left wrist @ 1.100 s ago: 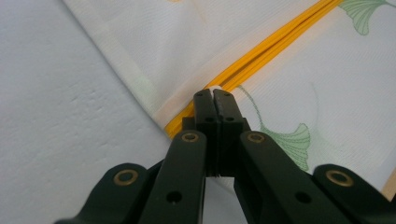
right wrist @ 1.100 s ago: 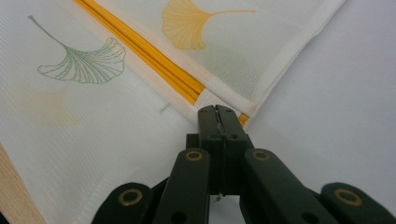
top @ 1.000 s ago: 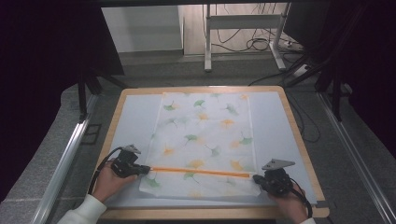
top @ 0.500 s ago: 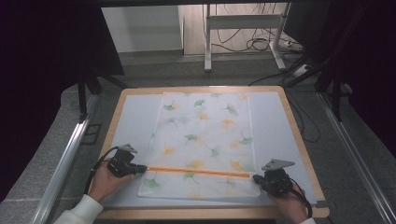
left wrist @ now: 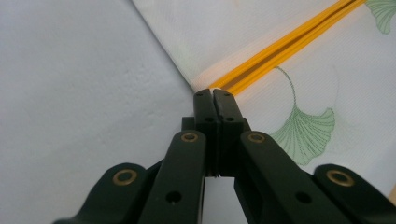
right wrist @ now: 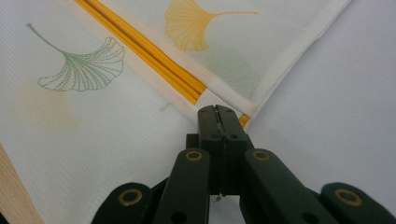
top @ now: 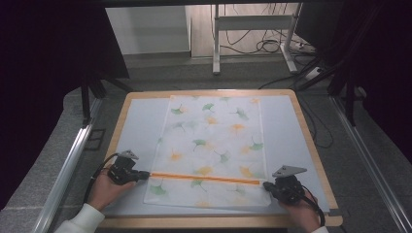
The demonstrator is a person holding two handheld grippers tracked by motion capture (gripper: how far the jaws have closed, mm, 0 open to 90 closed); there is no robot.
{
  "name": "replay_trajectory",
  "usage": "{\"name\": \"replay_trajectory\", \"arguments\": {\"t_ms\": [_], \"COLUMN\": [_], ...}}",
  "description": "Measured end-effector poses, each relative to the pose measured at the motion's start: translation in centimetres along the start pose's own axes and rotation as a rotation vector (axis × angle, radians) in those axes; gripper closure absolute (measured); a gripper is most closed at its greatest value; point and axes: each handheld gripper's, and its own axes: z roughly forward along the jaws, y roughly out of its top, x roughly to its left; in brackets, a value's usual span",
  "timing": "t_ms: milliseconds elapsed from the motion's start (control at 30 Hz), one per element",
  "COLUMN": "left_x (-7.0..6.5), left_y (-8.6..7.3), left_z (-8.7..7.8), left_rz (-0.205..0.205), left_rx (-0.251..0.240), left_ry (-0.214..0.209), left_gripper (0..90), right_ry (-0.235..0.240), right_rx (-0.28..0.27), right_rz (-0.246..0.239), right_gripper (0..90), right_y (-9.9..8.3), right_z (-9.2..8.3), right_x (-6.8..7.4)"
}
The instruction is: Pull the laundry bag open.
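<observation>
A white cloth (top: 214, 131) printed with green and orange ginkgo leaves lies flat on the pale mat (top: 138, 126). An orange stripe (top: 204, 177) runs across it near the front. My left gripper (top: 145, 174) is at the stripe's left end. In the left gripper view its jaws (left wrist: 213, 93) pinch the cloth's edge, which is drawn to a point at the stripe (left wrist: 280, 44); they have just eased open a trace, with the cloth still between them. My right gripper (top: 266, 184) holds the stripe's right end, shut (right wrist: 216, 109) on the hemmed edge beside the stripe (right wrist: 140, 46).
The mat sits in a wooden-rimmed table (top: 119, 121). Bare mat lies on both sides of the cloth. A hand with a white sleeve (top: 80, 218) comes in at the front left. Metal rails (top: 68, 165) flank the table, and cables (top: 272, 46) lie on the floor behind.
My left gripper has shifted slightly to the left along the stripe's line. The right gripper and the cloth's far part have stayed put.
</observation>
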Motion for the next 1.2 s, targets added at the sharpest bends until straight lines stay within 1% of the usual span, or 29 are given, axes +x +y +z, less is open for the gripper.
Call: {"name": "replay_trajectory", "arguments": {"t_ms": [100, 167, 300, 467, 500, 567, 667, 833, 867, 900, 933, 967, 1000, 1067, 1133, 1200], "left_x": [0.1, 0.2, 0.6, 0.7, 0.6, 0.4, 0.0, -0.6, -0.8, -0.9, -1.0, -1.1, -1.1, -1.2, -1.3, -1.2], "left_y": [-0.2, -0.3, -0.2, 0.2, 0.3, 0.5, 0.6, 0.9, 0.9, 0.8, 0.8, 0.8, 0.8, 0.7, 0.6, 0.5], "left_z": [-0.6, -1.2, -2.4, -2.9, -2.9, -2.8, -2.6, -2.3, -2.3, -2.2, -2.1, -2.0, -2.0, -1.9, -1.8, -1.6], "left_rz": [0.014, 0.001, -0.029, -0.057, -0.062, -0.064, -0.059, -0.046, -0.047, -0.045, -0.042, -0.038, -0.038, -0.041, -0.047, -0.051], "left_rx": [-0.042, -0.087, -0.149, -0.206, -0.212, -0.223, -0.23, -0.228, -0.233, -0.234, -0.237, -0.244, -0.244, -0.254, -0.258, -0.264], "left_ry": [0.004, 0.011, 0.008, -0.004, -0.005, -0.005, 0.023, 0.045, 0.043, 0.044, 0.051, 0.068, 0.068, 0.069, 0.071, 0.074], "left_gripper": [80.4, 75.8, 68.7, 66.0, 64.2, 64.0, 63.1, 62.0, 62.0, 61.8, 61.8, 61.3, 61.0, 60.5, 59.4, 59.4], "right_ry": [-0.007, -0.005, 0.002, -0.002, -0.001, 0.0, 0.002, 0.009, 0.009, 0.023, 0.023, 0.03, 0.03, 0.027, 0.029, 0.028], "right_rx": [-0.005, -0.008, -0.007, -0.011, -0.01, -0.011, -0.014, -0.009, -0.009, -0.032, -0.032, -0.056, -0.056, -0.081, -0.095, -0.106], "right_rz": [-0.008, -0.005, 0.008, 0.002, 0.006, 0.007, 0.009, 0.012, 0.012, 0.009, 0.009, 0.007, 0.007, -0.005, -0.012, -0.008], "right_gripper": [90.0, 89.9, 89.9, 89.9, 89.9, 89.8, 89.8, 89.6, 89.6, 89.5, 89.5, 89.2, 89.2, 88.3, 87.3, 86.9], "right_y": [0.0, -0.1, -0.1, -0.1, -0.1, -0.2, -0.2, -0.1, -0.1, 0.0, 0.0, 0.2, 0.2, 0.5, 0.7, 0.8], "right_z": [0.0, 0.0, -0.1, -0.1, -0.1, -0.1, -0.1, -0.3, -0.3, -0.6, -0.6, -0.9, -0.9, -1.1, -1.1, -1.0], "right_x": [0.1, 0.1, 0.0, 0.0, 0.1, 0.0, 0.0, 0.0, 0.0, 0.0, 0.0, 0.2, 0.2, 0.2, 0.2, 0.0]}}
